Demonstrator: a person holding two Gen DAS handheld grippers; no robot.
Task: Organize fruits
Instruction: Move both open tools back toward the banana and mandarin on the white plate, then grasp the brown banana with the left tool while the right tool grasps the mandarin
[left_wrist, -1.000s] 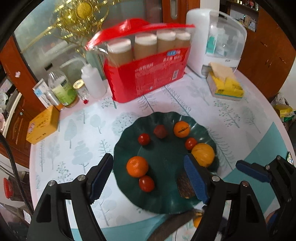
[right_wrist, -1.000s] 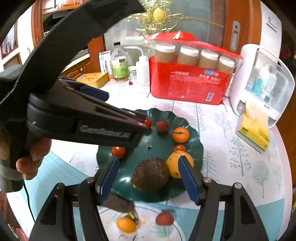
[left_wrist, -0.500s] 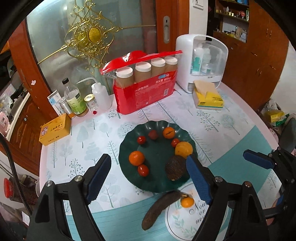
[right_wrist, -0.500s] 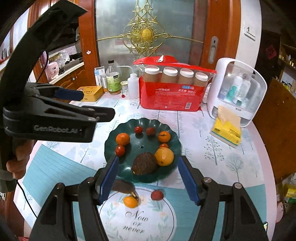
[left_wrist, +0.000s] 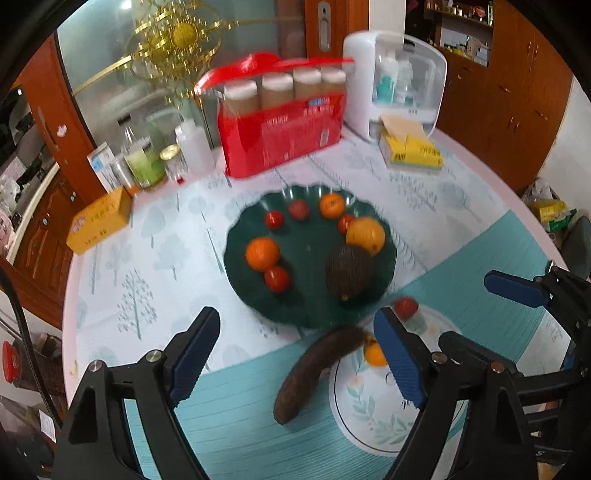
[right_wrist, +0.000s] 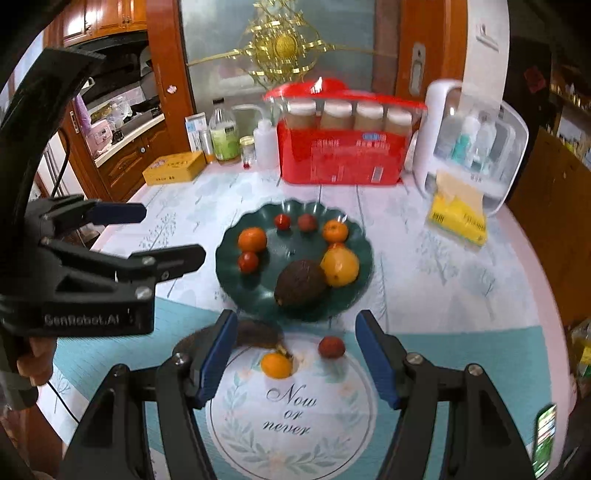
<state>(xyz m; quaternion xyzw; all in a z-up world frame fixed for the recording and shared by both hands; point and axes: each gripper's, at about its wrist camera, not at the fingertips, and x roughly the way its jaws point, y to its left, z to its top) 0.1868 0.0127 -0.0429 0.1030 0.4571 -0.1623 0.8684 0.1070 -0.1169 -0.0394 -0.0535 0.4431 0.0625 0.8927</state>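
A dark green scalloped plate (left_wrist: 236, 236) (right_wrist: 225, 273) holds an avocado (left_wrist: 349, 273) (right_wrist: 299, 282), a yellow fruit (left_wrist: 365, 234), two oranges (left_wrist: 262, 253) and several small red fruits. In front of it, a round white mat (right_wrist: 291, 406) carries a small orange (right_wrist: 276, 364) and a red fruit (right_wrist: 331, 347). A dark, overripe banana (left_wrist: 317, 369) lies across the mat's left edge. My left gripper (left_wrist: 295, 321) (right_wrist: 155, 236) hangs open and empty over the plate's near rim. My right gripper (right_wrist: 295, 325) (left_wrist: 517, 288) is open above the mat with nothing gripped.
At the back of the table stand a red pack of cups (left_wrist: 284, 136), a white dispenser box (left_wrist: 395, 81), a yellow tissue pack (left_wrist: 412, 151), several bottles (left_wrist: 144, 162) and a yellow box (left_wrist: 99, 221). A phone (right_wrist: 543, 435) lies at the near right.
Both grippers drew back from the green plate toward the near side of the table. The banana and white mat came fully into the left wrist view. The left jaws widened slightly.
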